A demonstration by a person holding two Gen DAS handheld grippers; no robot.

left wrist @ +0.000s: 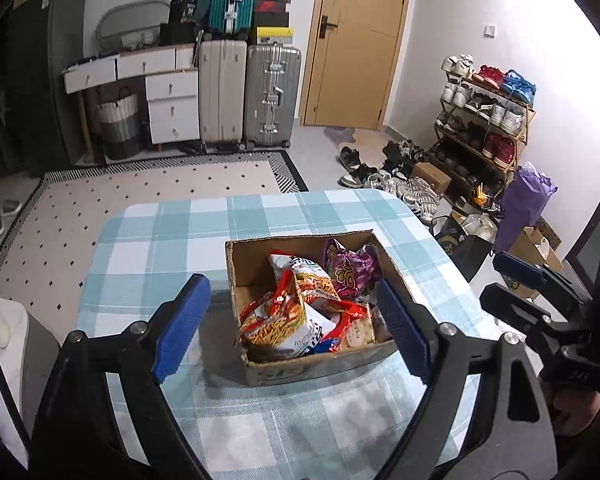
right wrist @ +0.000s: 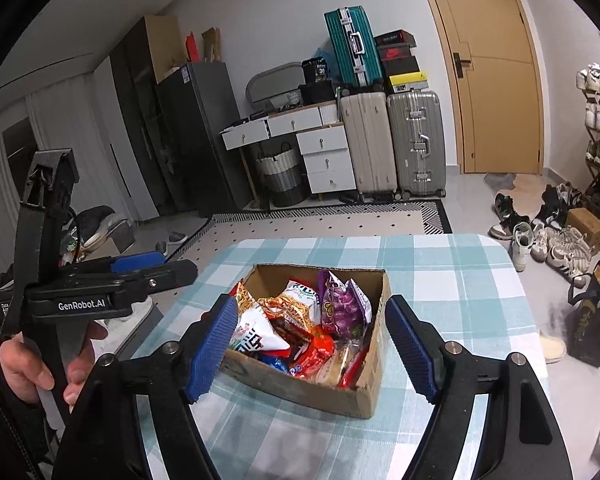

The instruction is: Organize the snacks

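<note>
Cardboard box stuffed with snack bags, sitting on the checked desk right out front of both sets of fingers. Left gripper spread wide, nothing held, blue fingers flanking the box. Right gripper same deal, wide apart and empty, purple bag just ahead.

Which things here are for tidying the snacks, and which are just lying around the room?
For the job:
cardboard box
noodle snack bag
purple snack bag
left claw, open
right claw, open

Just lying about:
suitcases
shoe rack
drawers
laundry basket
</note>
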